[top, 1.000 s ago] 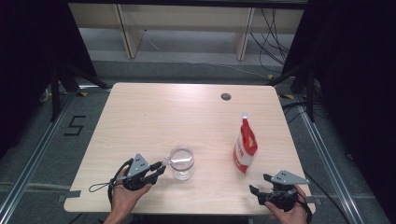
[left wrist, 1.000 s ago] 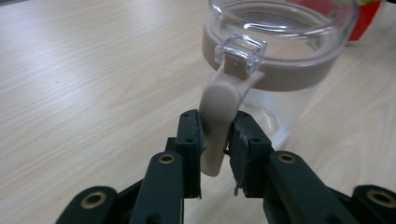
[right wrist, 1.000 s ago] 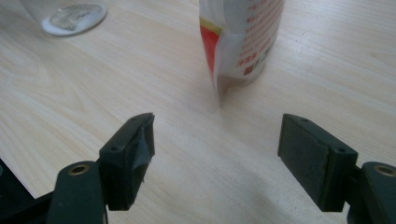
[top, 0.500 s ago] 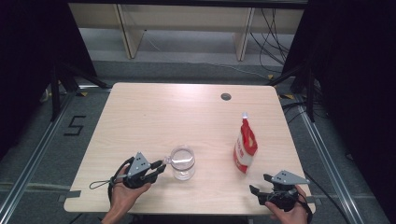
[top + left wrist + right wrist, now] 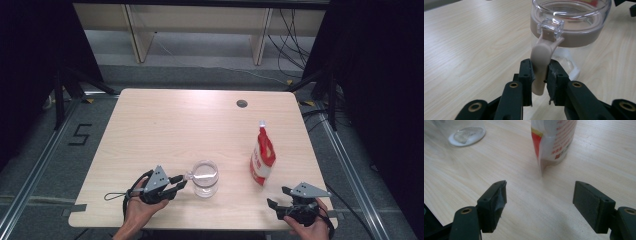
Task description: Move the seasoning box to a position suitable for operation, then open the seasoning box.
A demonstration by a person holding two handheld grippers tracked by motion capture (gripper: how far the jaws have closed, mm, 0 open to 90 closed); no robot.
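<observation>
My left claw (image 5: 179, 183) lies low over the near-left part of the desk (image 5: 165, 125), pointing right toward the glass jar (image 5: 205, 178). In the left gripper view the two black pads (image 5: 526, 75) are clamped on the beige latch lever (image 5: 541, 65) that hangs from the jar's rim; the lever sits upright between them, pressed on both sides, its lower end poking out below the pads. Narrow gap, closed on the lever. Above it, a clear plastic clasp (image 5: 550, 26) sits against the beige band round the jar's neck.

The jar stands upright on the desk, near the front edge and a little left of centre, with its mouth facing up. Clear glass, thick base.

My right claw (image 5: 280, 207) rests at the near-right corner of the desk, held in my right hand (image 5: 310, 227). In the right gripper view its jaws stand wide apart with bare wood between them; it holds nothing.

Red-and-white pouch (image 5: 262, 156) stands upright right of the jar, apart from it, white cap on top. From the right gripper view the pouch (image 5: 554, 140) is ahead of the open jaws, not touched, with the jar's base (image 5: 467, 135) farther left.

A small dark round hole (image 5: 242, 103) sits in the desk near the far edge.
</observation>
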